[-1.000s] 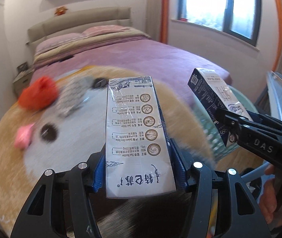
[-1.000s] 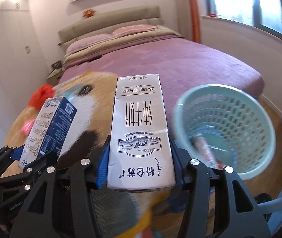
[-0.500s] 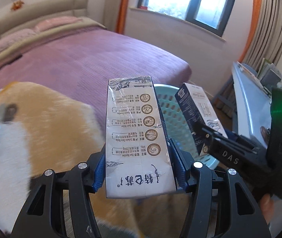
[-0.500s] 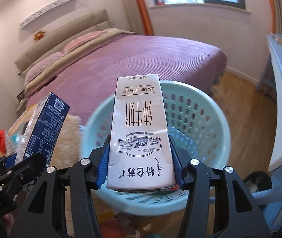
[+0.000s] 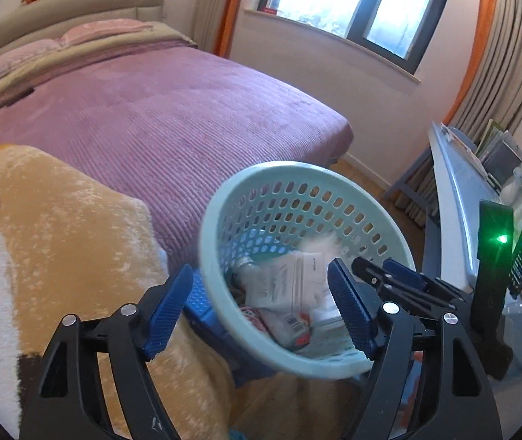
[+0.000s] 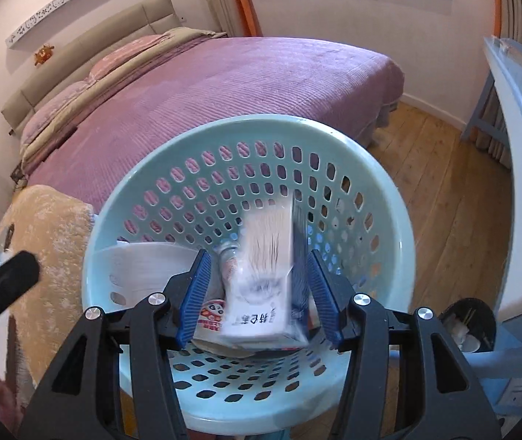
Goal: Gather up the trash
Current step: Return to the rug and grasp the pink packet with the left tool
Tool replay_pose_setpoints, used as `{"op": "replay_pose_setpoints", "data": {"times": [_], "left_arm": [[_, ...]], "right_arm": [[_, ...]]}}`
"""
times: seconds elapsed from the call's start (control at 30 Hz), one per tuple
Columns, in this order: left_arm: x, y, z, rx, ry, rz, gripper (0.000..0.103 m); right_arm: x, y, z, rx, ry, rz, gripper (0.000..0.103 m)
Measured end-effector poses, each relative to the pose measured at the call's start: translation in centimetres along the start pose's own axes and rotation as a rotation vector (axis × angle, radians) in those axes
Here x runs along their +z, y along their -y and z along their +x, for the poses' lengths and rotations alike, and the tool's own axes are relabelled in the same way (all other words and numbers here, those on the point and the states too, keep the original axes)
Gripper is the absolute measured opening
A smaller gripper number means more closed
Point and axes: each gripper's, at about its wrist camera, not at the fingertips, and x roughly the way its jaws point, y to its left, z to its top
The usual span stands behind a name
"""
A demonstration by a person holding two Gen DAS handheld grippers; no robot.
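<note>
A white milk carton [image 6: 261, 278], motion-blurred, sits between the spread blue pads [image 6: 195, 293] of the right tool [image 6: 257, 295], not gripped, inside the pale green perforated basket [image 6: 382, 220] w/ a bottle and other packaging under it. In the left wrist view the left tool [image 5: 257, 310] is also wide open and holds nothing, its pads either side of the basket's near rim, a second carton [image 5: 290, 286] lying among the trash at 12 o'clock from it and the right tool at 3 o'clock. Beyond the basket: purple bed [image 6: 224, 84] at 12 o'clock, fuzzy tan rug [image 5: 59, 220] at 9 o'clock, wood floor [image 6: 444, 168] and grey worktop [image 6: 517, 102] at 2–3 o'clock.
</note>
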Motion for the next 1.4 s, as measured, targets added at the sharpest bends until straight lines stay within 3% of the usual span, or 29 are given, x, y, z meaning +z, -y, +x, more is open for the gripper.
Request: {"op": "replay_pose_setpoints", "data": {"times": [0.27, 0.53, 0.77, 0.87, 1.07, 1.27, 1.4], "left_arm": [[-0.9, -2.8, -6.3, 0.0, 0.11, -0.057, 0.074], [-3.0, -8.3, -14.4, 0.069, 0.236, -0.147, 0.074], [-5.2, -13.7, -19.5, 0.209, 0.286, -0.235, 0.074], [-6.3, -17.4, -21.4, 0.278, 0.303, -0.318, 0.074], [-8.5, -24.7, -23.3, 0.472, 0.265, -0.411, 0.075], [-9.1, -29.0, -21.2, 0.525, 0.183, -0.436, 0.075], [-9.1, -30.3, -19.6, 0.552, 0.149, -0.442, 0.066]], "right_arm": [[-0.3, -3.8, -4.0, 0.04, 0.065, -0.066, 0.051], [-1.8, -11.0, -6.3, 0.14, 0.069, -0.211, 0.051], [-3.3, -17.7, -7.3, 0.211, 0.067, -0.333, 0.051], [-4.0, -20.4, -7.6, 0.239, 0.065, -0.382, 0.051], [-5.4, -25.9, -8.0, 0.305, 0.069, -0.477, 0.054], [-6.3, -31.3, -7.6, 0.402, 0.066, -0.541, 0.058], [-6.5, -34.3, -7.0, 0.426, 0.077, -0.592, 0.061]]}}
